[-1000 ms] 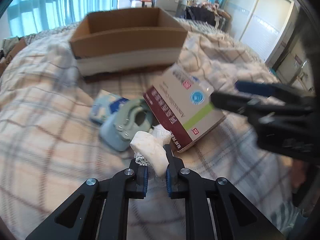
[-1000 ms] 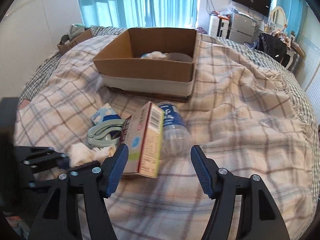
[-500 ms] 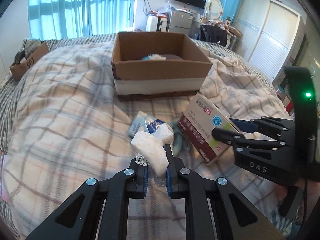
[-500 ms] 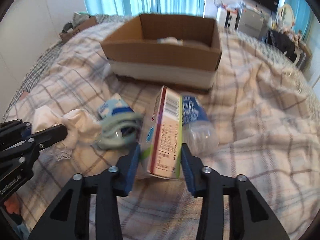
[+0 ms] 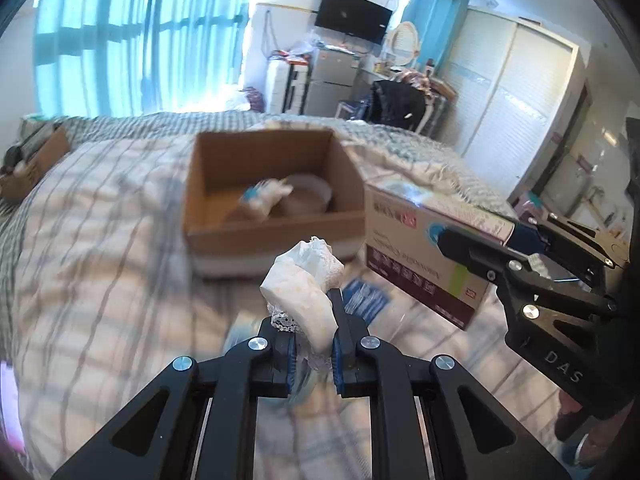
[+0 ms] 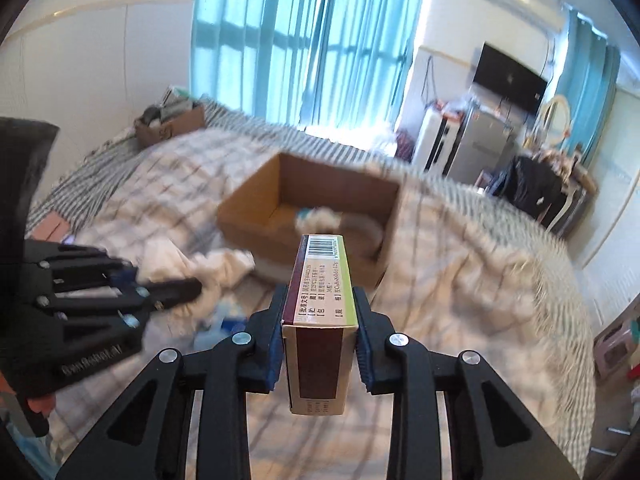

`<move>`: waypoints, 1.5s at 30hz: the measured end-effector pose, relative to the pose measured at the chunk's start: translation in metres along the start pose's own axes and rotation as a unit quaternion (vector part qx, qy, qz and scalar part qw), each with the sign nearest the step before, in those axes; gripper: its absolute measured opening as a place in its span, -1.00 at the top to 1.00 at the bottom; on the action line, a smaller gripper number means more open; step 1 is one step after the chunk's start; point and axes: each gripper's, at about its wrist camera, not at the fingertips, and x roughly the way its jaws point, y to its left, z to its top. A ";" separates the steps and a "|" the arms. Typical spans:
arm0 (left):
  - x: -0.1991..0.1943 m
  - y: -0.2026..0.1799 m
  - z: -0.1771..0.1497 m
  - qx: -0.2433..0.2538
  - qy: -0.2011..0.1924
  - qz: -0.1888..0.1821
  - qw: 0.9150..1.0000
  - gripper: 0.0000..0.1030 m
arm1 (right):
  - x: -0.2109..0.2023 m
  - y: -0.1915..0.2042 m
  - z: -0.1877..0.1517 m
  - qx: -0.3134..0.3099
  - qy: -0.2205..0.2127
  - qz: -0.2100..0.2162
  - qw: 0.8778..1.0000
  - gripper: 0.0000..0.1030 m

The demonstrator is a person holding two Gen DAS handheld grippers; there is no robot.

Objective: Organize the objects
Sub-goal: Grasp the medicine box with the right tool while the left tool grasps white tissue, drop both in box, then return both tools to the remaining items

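Observation:
My left gripper (image 5: pixel 313 344) is shut on a white lacy cloth (image 5: pixel 304 284) and holds it in the air before the open cardboard box (image 5: pixel 272 236). My right gripper (image 6: pixel 319 328) is shut on a maroon and beige medicine carton (image 6: pixel 320 304), lifted off the bed and pointed at the cardboard box (image 6: pixel 256 216). In the left wrist view the carton (image 5: pixel 416 256) hangs at the right, held by the right gripper (image 5: pixel 480 240). In the right wrist view the left gripper (image 6: pixel 188 286) is at the left with the cloth (image 6: pixel 224 268). The box holds a white cloth and a round bowl (image 5: pixel 308 196).
The plaid blanket (image 5: pixel 100 240) covers the bed. A blue and white packet (image 5: pixel 366 296) lies on it below the held cloth. A small brown box (image 6: pixel 172 126) of clutter sits at the bed's far left. Wardrobe, fridge and chair stand beyond the bed.
My right gripper closed on the carton and lifted it off the bed. Both grippers rose and moved toward the cardboard box; the left still holds the cloth.

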 end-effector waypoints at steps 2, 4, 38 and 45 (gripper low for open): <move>0.004 0.000 0.026 0.003 -0.004 -0.002 1.000 0.74 | -0.002 -0.006 0.018 0.000 -0.020 -0.004 1.000 0.44; 0.006 -0.001 0.045 0.012 -0.013 0.015 1.000 0.74 | 0.000 -0.012 0.038 -0.004 -0.037 -0.012 0.999 0.44; 0.079 0.047 0.106 -0.012 -0.001 0.044 0.999 -0.47 | 0.092 -0.080 0.084 0.081 -0.066 0.018 0.994 -0.11; 0.004 0.032 0.095 -0.021 -0.045 0.082 0.995 -0.94 | -0.008 -0.072 0.079 0.043 -0.108 -0.009 0.993 -0.33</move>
